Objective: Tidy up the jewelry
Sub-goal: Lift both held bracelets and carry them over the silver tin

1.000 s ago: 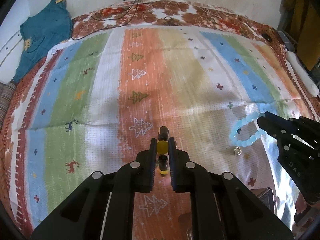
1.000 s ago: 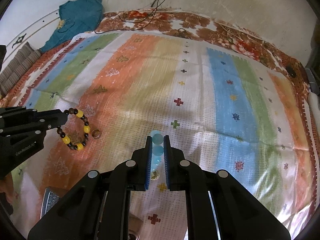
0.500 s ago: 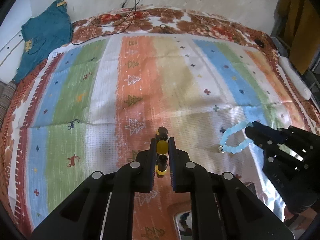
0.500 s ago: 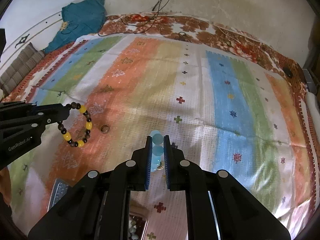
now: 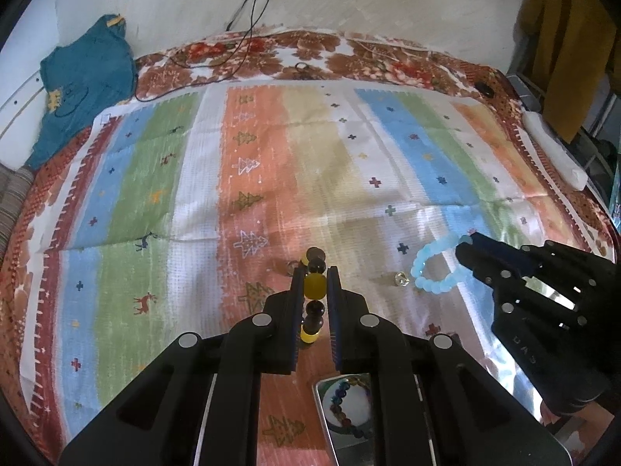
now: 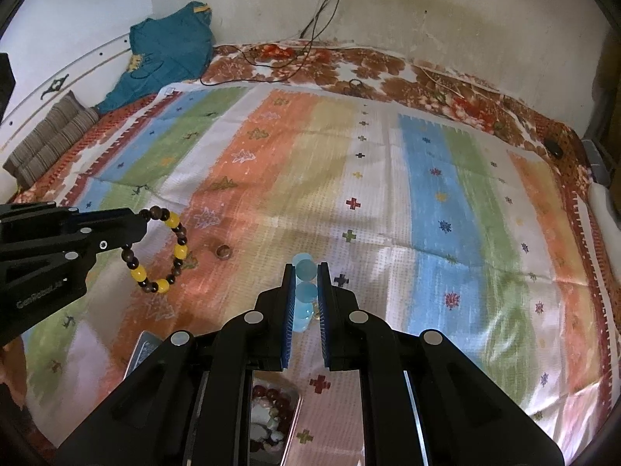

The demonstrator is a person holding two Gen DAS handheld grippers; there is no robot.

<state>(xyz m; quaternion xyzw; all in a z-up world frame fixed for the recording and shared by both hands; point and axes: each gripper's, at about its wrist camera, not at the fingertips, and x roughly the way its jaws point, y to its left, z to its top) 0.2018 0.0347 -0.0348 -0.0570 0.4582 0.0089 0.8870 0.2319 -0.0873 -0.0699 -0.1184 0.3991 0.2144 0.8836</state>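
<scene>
**Two bracelets held above the striped bedspread**

Left tool [image 5: 313, 285] clamped narrow on a brown-and-yellow bead bracelet [image 5: 313, 286], one yellow bead pinched between the pads, darker beads showing above and below it. From the right wrist view, same bracelet [image 6: 163, 250] hanging as an open loop from the left tool's tip [image 6: 141, 227], raised off the cloth.

Right tool [image 6: 306, 283] likewise closed narrow on a pale blue bead bracelet [image 6: 302, 291], beads stacked in the slot between the blue-lined pads. From the left wrist view, blue loop [image 5: 436, 266] dangling from the right tool's tip [image 5: 464, 246], over the white and blue stripes.

Lying on the striped bedspread [image 5: 194, 202]: a small brown ring [image 6: 223, 251] on the orange stripe, near the brown-and-yellow loop but apart from it; a small clear or silvery ring [image 5: 401, 279] just beside the blue loop. Another small ring [image 5: 290, 268] barely visible left of the left tool's fingertip, too small to tell more.

Low in both views, an open metal tin [image 6: 136, 357] holding more beaded pieces, partly hidden behind the tool bodies. Teal garment [image 6: 170, 46] bunched at the far left corner against the wall; black cables [image 5: 248, 19] trailing down the wall onto the floral sheet.
</scene>
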